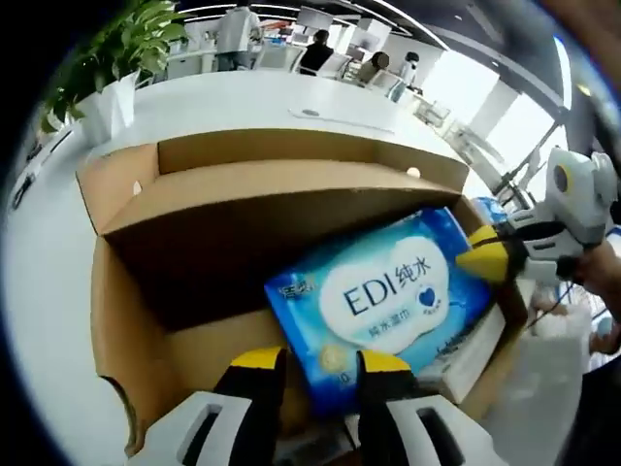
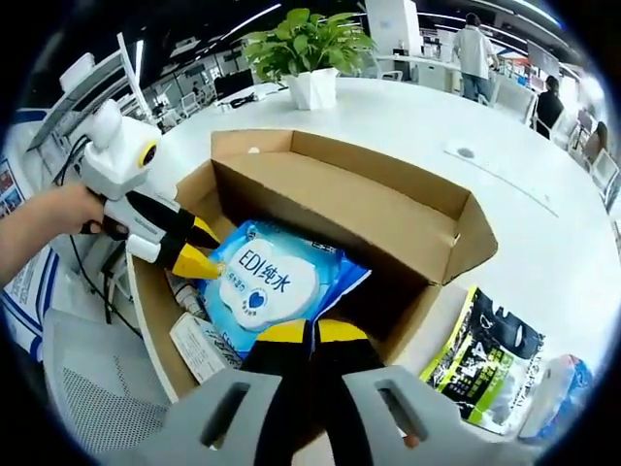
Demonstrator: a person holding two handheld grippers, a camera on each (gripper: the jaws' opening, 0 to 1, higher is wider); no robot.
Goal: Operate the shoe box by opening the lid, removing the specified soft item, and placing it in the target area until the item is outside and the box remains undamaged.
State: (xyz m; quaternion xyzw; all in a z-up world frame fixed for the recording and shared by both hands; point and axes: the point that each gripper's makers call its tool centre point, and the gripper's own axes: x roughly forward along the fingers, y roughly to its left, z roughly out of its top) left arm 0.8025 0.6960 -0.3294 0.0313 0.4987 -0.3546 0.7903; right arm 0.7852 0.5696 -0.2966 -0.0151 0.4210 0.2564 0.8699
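one open box [image 2: 388,209], one wipes pack [image 2: 267,282], one plant [image 2: 306,44].

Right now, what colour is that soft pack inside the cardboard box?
The soft pack is blue with a white cloud-shaped label and blue lettering, clearest in the left gripper view.

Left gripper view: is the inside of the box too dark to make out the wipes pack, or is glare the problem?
Left gripper view: the flap shades the box interior, but the wipes pack is lit and legible; windows blow out top right. Right gripper view: pack evenly lit, edges bowed by fisheye.

Blue wipes pack [image 1: 388,301] lies tilted in the open shoe box [image 1: 126,320], touching yellow fingertips [image 1: 485,257].
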